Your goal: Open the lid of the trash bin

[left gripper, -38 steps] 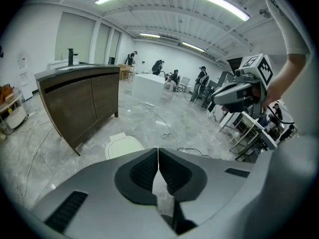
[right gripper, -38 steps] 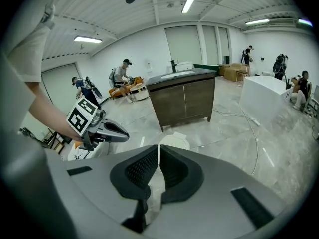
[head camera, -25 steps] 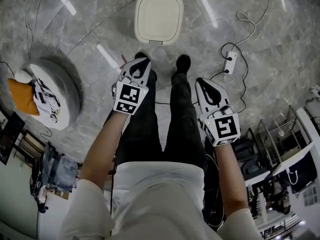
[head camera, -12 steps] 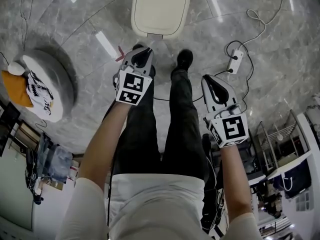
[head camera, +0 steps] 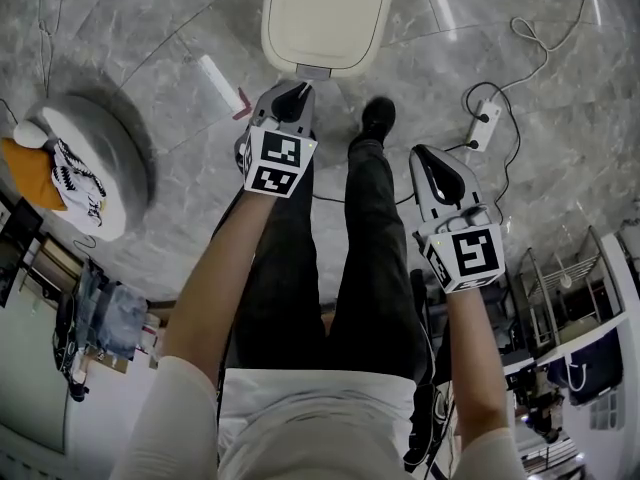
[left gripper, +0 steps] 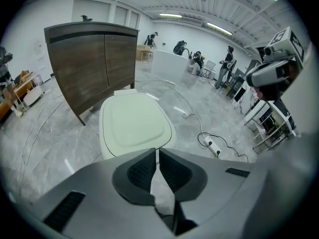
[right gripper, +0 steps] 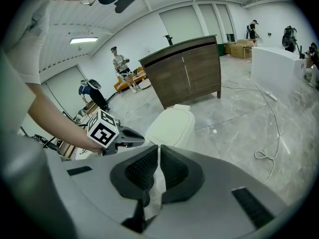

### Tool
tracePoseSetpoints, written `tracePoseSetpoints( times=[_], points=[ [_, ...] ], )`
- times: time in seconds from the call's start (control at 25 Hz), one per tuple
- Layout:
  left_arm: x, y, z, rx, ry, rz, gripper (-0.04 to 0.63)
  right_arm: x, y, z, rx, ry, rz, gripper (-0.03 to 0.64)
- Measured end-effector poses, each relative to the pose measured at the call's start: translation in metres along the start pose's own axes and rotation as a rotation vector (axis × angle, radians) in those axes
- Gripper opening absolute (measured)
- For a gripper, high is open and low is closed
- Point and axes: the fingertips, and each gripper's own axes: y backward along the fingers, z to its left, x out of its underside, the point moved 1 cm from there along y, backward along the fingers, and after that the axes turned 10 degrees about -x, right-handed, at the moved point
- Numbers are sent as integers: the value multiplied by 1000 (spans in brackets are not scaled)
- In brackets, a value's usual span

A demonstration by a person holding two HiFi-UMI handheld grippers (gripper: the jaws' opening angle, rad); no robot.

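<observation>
Marble floor (head camera: 180, 18) holds the closed trash bin (head camera: 325, 13), just ahead of our left gripper (head camera: 298, 90). Both it and our right gripper (head camera: 428, 156), farther back, are clenched empty.

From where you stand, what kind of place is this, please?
Probably a large open workroom or lab, not a home: a wide grey marble-look floor, ceiling strip lights, and several people round a white counter far behind the trash bin.
</observation>
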Motion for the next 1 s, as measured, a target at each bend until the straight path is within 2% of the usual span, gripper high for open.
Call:
tracePoseSetpoints(
  times=[0.36, 0.68, 1.0],
  points=[
    [18, -31, 5, -49, 27, 50, 21, 13, -15, -11, -10, -2, 22, 34],
    [31, -50, 1, -55, -3, 109, 21, 15, -23, -14, -14, -15, 22, 34],
    [35, -56, 0, -101, -42, 166, 32, 17, -23, -13, 2, -33, 25, 34]
  ],
)
